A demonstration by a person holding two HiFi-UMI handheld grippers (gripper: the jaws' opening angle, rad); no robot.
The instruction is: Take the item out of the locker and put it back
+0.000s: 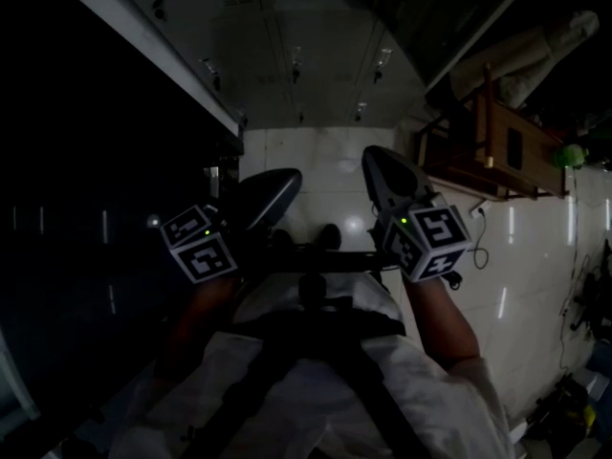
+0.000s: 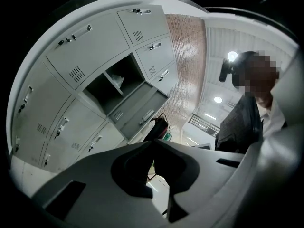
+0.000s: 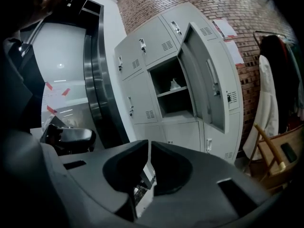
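We stand facing the bank of grey metal lockers [image 3: 142, 75], the largest thing before us, set against a brick wall [image 3: 266, 4] with a white coat [image 3: 267, 99] hanging and a wooden rack [image 3: 273, 151] at its right end. One locker door [image 3: 209, 84] is swung wide on its hinge side, and we judge it is left that way so the opening stays free for a straight reach. Behind it the open compartment [image 3: 173, 91] shows dark, split by a shelf [image 3: 176, 92] into an upper and a lower space. Both of our tools are held low in front of the body and well apart from the lockers, pointed roughly toward them. The left gripper [image 2: 153, 145] is clenched with nothing in it, its two jaws meeting at their tips over bare floor. The right gripper [image 3: 148, 146] is likewise pressed closed and empty, only a thin dark seam between its jaws. The task's thing, a small pale item [image 3: 175, 84], lies on that shelf near its middle and toward the rear edge, touching nothing but the shelf. We cannot make out what it is. With the door open and the item inside, either the fetch is not yet begun or the return is done. From here we cannot tell which.
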